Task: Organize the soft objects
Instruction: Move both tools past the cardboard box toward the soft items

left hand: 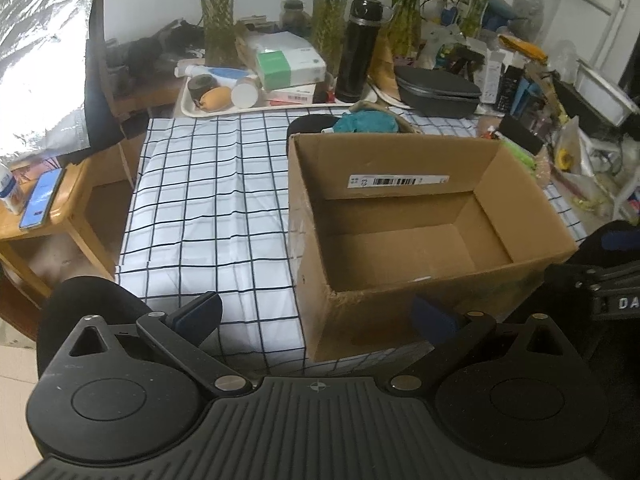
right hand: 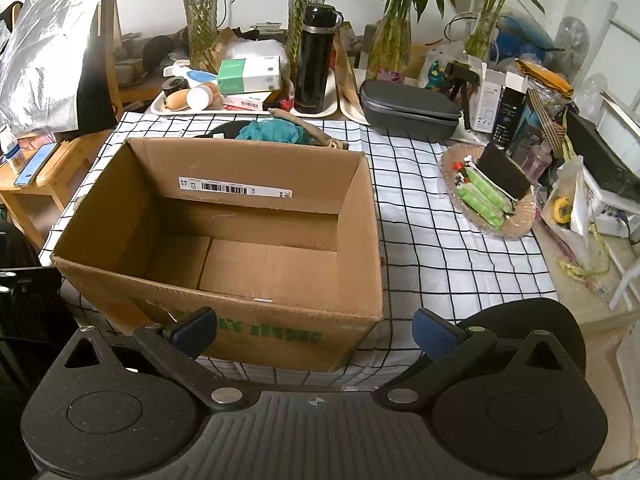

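Observation:
An open, empty cardboard box (left hand: pixel 400 248) stands on the checked tablecloth (left hand: pixel 208 208); in the right wrist view the box (right hand: pixel 240 256) sits left of centre. Behind it lies a teal soft cloth (left hand: pixel 366 122) (right hand: pixel 272 131) in a shallow basket, next to a black soft item (left hand: pixel 310 124). A woven plate (right hand: pixel 516 220) at the right holds green packets (right hand: pixel 482 196) and a black pouch (right hand: pixel 505 174). My left gripper (left hand: pixel 318 316) is open and empty at the box's near left corner. My right gripper (right hand: pixel 314 330) is open and empty at the box's near right corner.
Trays (right hand: pixel 240 110) with bottles, boxes and a black flask (right hand: pixel 316 60) line the back, with glass vases of bamboo (right hand: pixel 200 16) and a grey case (right hand: pixel 408 106). A wooden side table (left hand: pixel 52 208) with a phone stands left. Clutter crowds the right edge (right hand: pixel 580 184).

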`<state>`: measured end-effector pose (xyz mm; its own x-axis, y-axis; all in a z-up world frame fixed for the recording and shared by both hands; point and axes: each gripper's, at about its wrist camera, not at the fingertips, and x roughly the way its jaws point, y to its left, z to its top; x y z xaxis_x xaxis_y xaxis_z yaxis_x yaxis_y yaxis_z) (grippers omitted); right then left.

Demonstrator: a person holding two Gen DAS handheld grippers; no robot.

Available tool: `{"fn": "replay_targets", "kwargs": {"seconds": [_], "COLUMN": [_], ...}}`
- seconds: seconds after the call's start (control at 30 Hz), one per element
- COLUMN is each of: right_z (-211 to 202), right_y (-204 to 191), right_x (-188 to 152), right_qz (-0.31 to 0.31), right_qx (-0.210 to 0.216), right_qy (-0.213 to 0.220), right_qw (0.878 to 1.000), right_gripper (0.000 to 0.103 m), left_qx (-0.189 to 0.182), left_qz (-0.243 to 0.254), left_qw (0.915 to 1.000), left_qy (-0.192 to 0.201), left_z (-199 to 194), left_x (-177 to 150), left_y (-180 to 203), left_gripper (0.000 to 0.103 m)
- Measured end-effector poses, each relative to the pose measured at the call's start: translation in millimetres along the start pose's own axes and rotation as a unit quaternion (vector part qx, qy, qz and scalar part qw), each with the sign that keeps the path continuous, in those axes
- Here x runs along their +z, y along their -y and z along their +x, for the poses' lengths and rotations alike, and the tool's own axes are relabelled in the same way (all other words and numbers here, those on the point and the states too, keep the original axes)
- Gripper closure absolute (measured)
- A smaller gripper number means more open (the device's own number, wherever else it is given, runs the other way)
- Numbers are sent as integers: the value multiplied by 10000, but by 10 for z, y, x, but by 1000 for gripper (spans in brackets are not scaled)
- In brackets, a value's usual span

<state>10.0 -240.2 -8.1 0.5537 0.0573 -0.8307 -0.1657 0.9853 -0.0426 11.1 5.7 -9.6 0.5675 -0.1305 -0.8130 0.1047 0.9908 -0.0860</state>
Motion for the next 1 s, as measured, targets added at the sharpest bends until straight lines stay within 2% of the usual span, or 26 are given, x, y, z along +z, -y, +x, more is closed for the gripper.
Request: {"fn": "replay_targets", "kwargs": {"seconds": [0.33,0.67,1.0], "right_z": [12,5,-3], "right_y": [12,38,87], "right_x": [98,170,217], "right_qz": [-39,-89,-99], "right_qx": [-29,-44,-57], "right_qy": [31,68,130], "right_qw": [10000,9999,9999], "right_gripper": [0,0,0], "left_qx": [-63,-233,-211], "left_qz": [-89,-73,-59], "left_qw": [9997,9993,9991], "left_qy": [240,272,362], "left_z": [-64,-74,-58], "left_x": [102,120,196], "left_y": [-65,-54,-57], "left_gripper": [0,0,0]}}
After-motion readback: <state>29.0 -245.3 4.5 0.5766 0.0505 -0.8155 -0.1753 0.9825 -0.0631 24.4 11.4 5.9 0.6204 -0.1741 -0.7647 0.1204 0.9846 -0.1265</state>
